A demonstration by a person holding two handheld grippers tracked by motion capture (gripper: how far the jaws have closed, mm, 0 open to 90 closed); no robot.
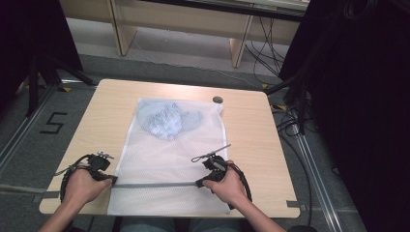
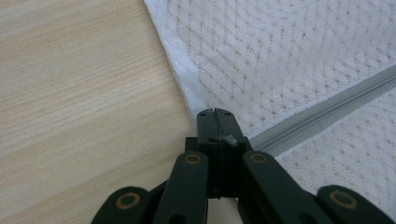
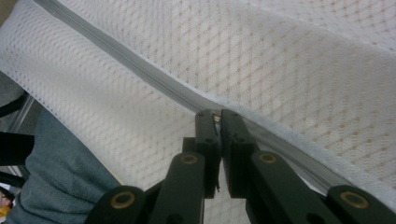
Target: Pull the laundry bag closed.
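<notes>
**Both grippers clamped at the ends of a mesh bag's zip**

A white mesh laundry bag with a grey zip (image 1: 159, 159) lies flat on the pale wooden table (image 1: 251, 130), its near edge reaching the table's front edge. Inside the bag, toward the far end, sits a crumpled pale blue-grey piece of cloth (image 1: 167, 120). The grey zip (image 1: 154, 184) runs straight across the near part of the bag, from left to right.

The left gripper (image 1: 112, 180) is at the left end of the zip, by the bag's left edge. In the left gripper view, the left gripper's (image 2: 215, 113) jaws are pressed together on the bag's fabric where the zip (image 2: 327, 112) ends, with bare table wood just beside it.

The right gripper (image 1: 199, 182) meets the zip farther right, short of the bag's right edge. In the right gripper view, the right gripper's (image 3: 216, 115) jaws are closed on a small pale piece on the zip line, seemingly the zip's slider, with only a thin slit between them. The zip (image 3: 140, 70) runs away from the jaws across the mesh.

A small dark round object (image 1: 218, 99) lies on the table just beyond the bag's far right corner.
</notes>
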